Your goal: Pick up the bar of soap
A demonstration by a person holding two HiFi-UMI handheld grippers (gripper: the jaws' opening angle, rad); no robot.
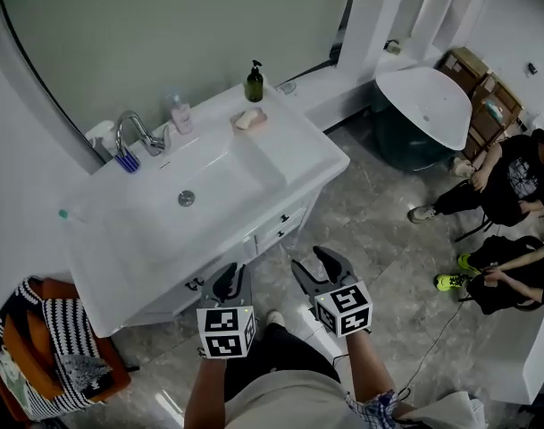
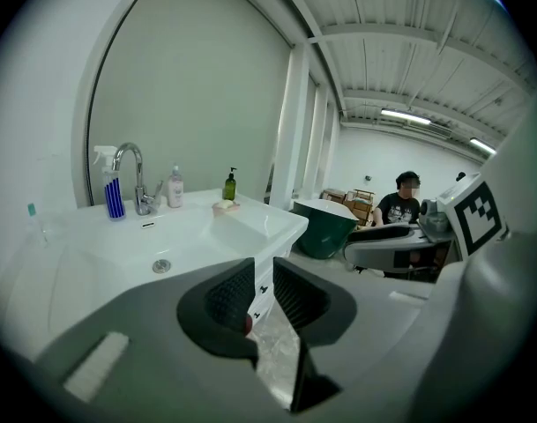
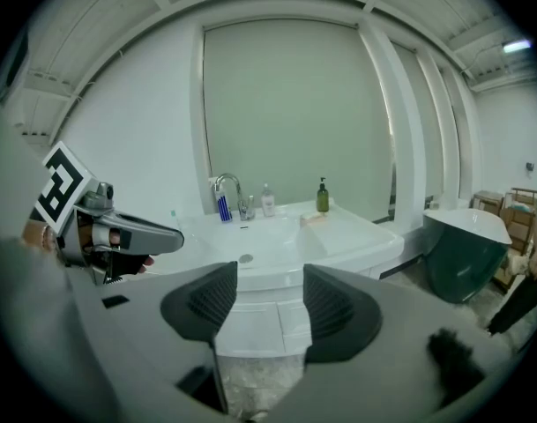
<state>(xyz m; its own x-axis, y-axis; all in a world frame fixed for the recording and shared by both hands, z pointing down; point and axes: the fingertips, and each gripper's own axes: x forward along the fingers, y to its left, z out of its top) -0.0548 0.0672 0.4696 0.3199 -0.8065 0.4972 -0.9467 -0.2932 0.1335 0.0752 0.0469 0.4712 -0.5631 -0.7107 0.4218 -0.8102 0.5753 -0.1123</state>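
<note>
Grey marbled tiles cover the floor of a washroom, seen from above. At the far left a striped cloth (image 1: 62, 347) lies over an orange seat. Next to it stands a white vanity sink (image 1: 316, 155), set against a pale wall. Along its back edge, from left to right, are a small blue item (image 1: 126, 161), a chrome faucet (image 1: 131, 128), a pale pump bottle (image 1: 179, 114), the bar of soap (image 1: 247, 120) and a dark green pump bottle (image 1: 254, 83). The soap rests in a small dish at the basin's back right corner, just in front of the green bottle and well apart from both grippers. Further right is a dark green tub (image 1: 405, 146) with a white top, and two people (image 1: 508, 181) sit at the right edge.

Low in the head view, the left gripper (image 1: 227, 282) points toward the cabinet front; its jaws stand a narrow gap apart with nothing between them. The right gripper (image 1: 318, 271), just beside it, has its jaws spread wider, also empty.
</note>
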